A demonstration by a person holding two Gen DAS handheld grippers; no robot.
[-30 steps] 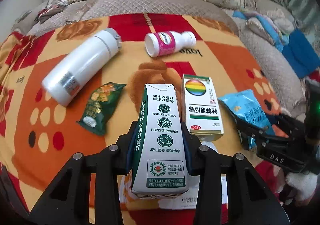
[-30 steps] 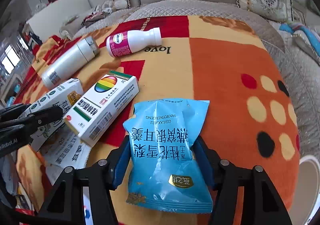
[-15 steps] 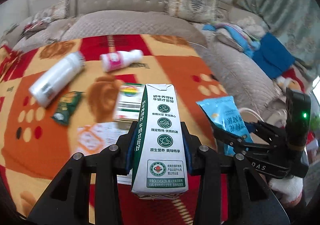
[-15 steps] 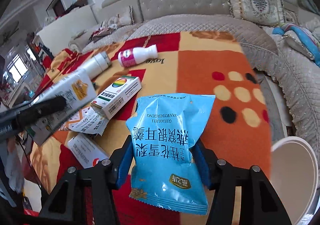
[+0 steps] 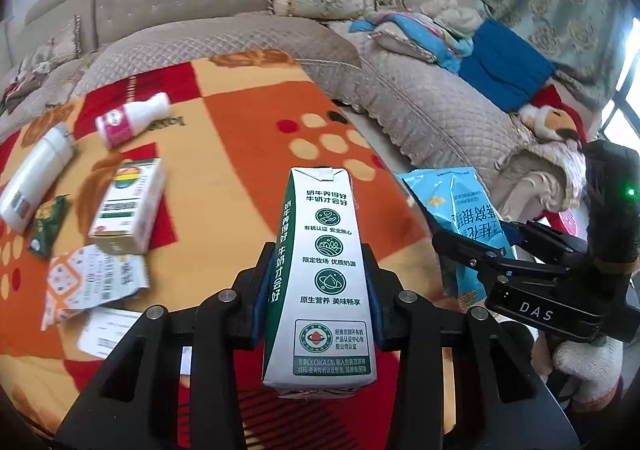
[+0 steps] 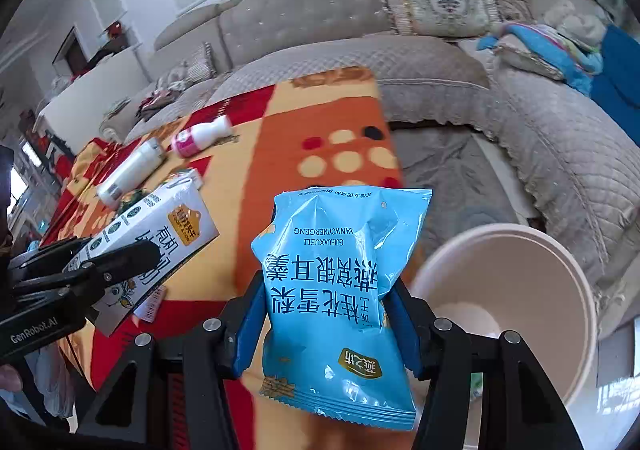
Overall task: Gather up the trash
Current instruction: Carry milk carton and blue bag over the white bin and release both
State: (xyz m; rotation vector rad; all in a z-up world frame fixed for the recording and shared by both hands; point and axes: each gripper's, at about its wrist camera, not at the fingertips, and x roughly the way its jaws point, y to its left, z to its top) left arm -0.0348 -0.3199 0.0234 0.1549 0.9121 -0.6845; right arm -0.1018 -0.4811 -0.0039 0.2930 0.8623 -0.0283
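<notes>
My left gripper (image 5: 318, 286) is shut on a white and green milk carton (image 5: 324, 270), held upright above the orange patterned tablecloth (image 5: 240, 154). In the right wrist view the same carton (image 6: 160, 234) shows at the left. My right gripper (image 6: 326, 324) is shut on a light blue snack bag (image 6: 336, 270), its blue pads pressing both sides. This bag (image 5: 460, 210) hangs off the table's right edge in the left wrist view. A white round bin (image 6: 520, 282) stands open low at the right, beside the bag.
On the table lie a pink-labelled bottle (image 5: 128, 118), a white flask (image 5: 32, 174), a rainbow-marked medicine box (image 5: 128, 206), a green sachet (image 5: 46, 226) and a paper packet (image 5: 92, 282). A grey quilted sofa (image 5: 440, 110) wraps around behind and to the right.
Both grippers have swung to the right with their loads, away from the table's middle and toward its right edge. The white bin has come into the right wrist view.
</notes>
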